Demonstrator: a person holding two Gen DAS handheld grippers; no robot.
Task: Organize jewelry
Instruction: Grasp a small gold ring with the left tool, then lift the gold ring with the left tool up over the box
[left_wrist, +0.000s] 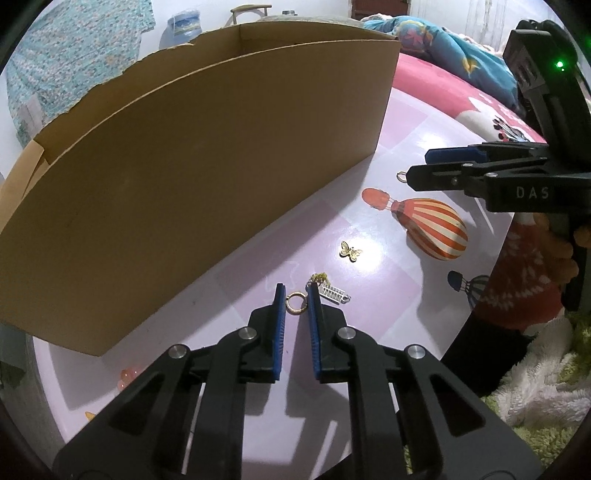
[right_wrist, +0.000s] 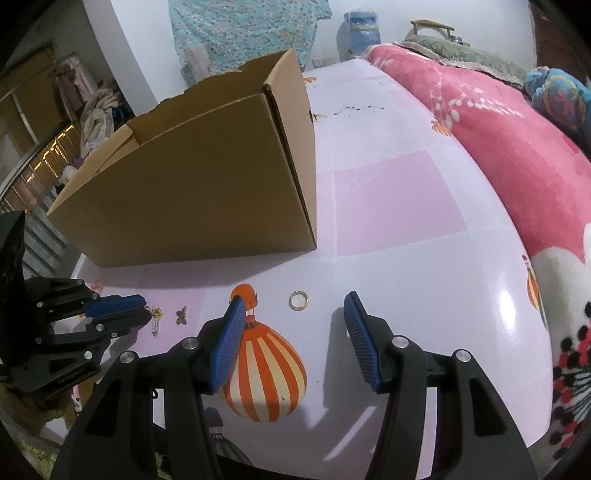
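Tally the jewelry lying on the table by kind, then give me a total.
Gold rings: 2
Butterfly charm: 1
Silver charm: 1
Total: 4

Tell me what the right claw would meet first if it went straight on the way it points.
Most likely the gold ring, which lies on the table just beyond the right claw, between its open fingers. Depth is unclear; it might touch bare tabletop first.
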